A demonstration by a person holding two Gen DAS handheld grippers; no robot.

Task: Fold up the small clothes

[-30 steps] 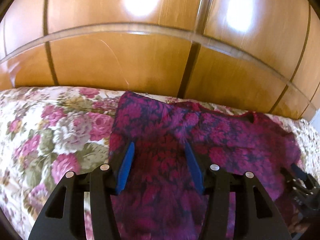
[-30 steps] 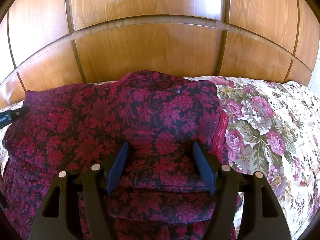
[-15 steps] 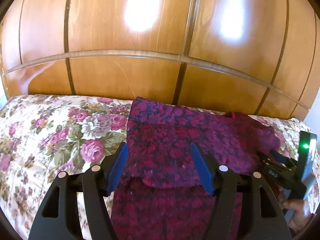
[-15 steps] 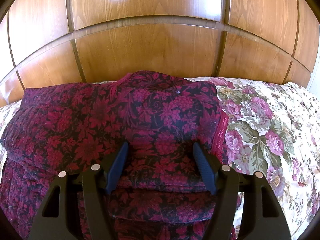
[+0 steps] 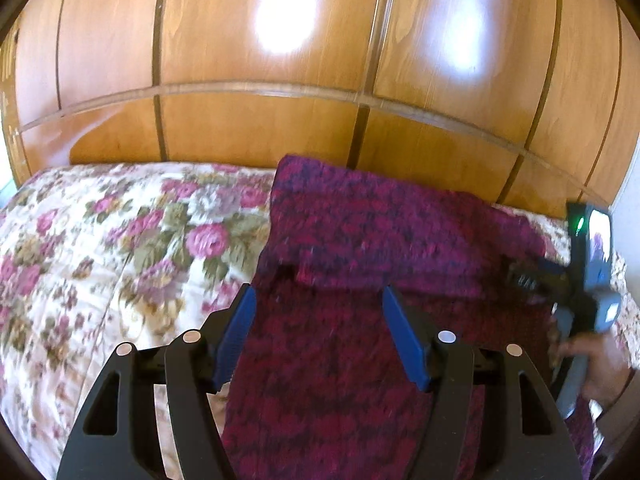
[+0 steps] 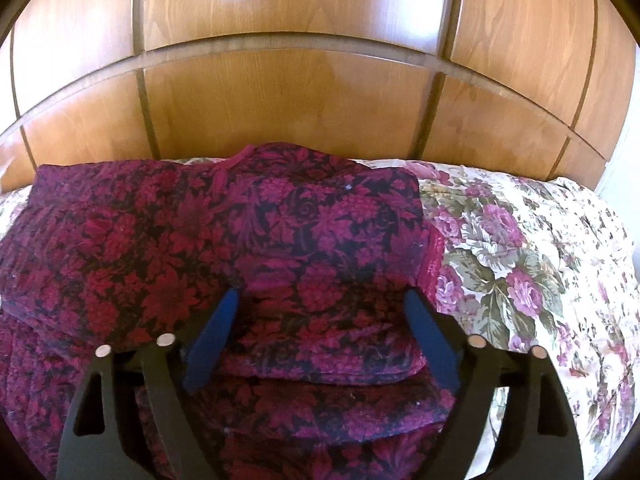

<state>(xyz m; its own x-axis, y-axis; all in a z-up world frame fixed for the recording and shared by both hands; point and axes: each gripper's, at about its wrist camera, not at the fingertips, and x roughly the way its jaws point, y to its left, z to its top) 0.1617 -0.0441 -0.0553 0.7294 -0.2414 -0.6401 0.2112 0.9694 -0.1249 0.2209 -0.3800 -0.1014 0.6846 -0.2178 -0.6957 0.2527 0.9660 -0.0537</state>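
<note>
Softly folded floral garment (image 6: 248, 240) lies layered on quilted bedspread (image 6: 520, 264).

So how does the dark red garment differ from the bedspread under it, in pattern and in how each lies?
The garment is dark, with red and magenta flowers on black; the bedspread is cream with pink roses and green leaves. The garment lies folded in layers; the bedspread lies spread out as one quilted layer. The garment covers only a part of the bedspread. Both are floral fabrics.

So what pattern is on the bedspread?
Pink roses with green leaves on cream bedspread; clearest in the right wrist view.
</note>
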